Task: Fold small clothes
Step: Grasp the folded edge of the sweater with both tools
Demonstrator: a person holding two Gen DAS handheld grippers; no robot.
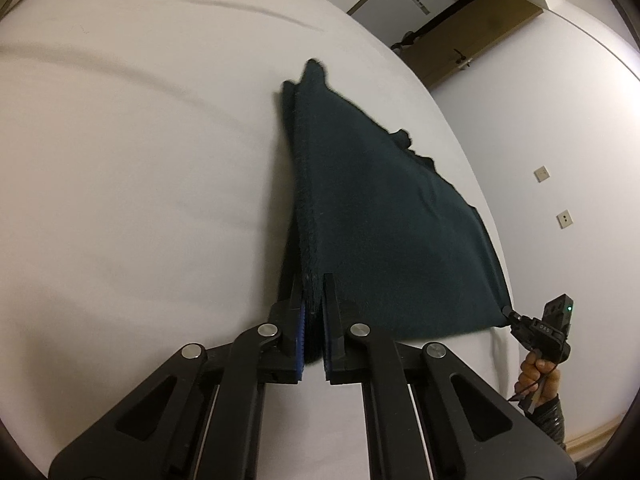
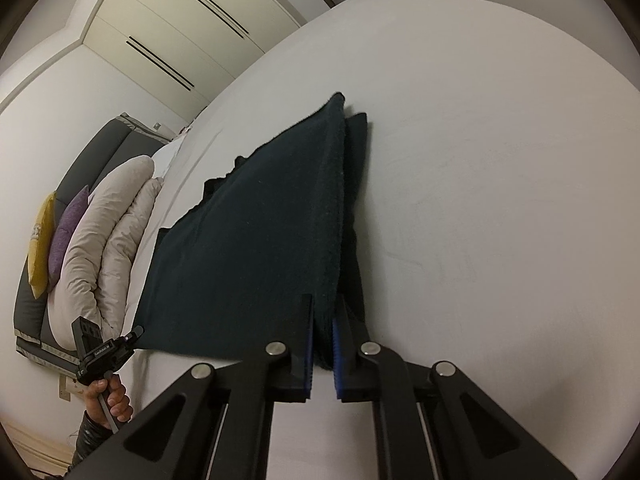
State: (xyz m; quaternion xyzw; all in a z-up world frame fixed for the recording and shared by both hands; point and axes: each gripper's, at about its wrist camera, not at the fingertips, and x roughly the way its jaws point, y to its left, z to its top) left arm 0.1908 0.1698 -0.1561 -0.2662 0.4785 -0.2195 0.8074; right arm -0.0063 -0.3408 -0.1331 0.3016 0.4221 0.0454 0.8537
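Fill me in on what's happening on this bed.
A person is folding a dark green cloth on a white bed, with a handheld gripper in each hand. The left gripper is shut on one near corner of the cloth and the right gripper is shut on the other near corner. The near edge is lifted and stretched between them, while the far end rests on the bed. Pillows lie at the headboard.

— How's the feed?
— I see soft, even indoor light, no glare. The white bed sheet is bright, with faint shadows in its creases.
— Distortion?
— Strong fisheye bending, dark vignette corners, slight edge blur.
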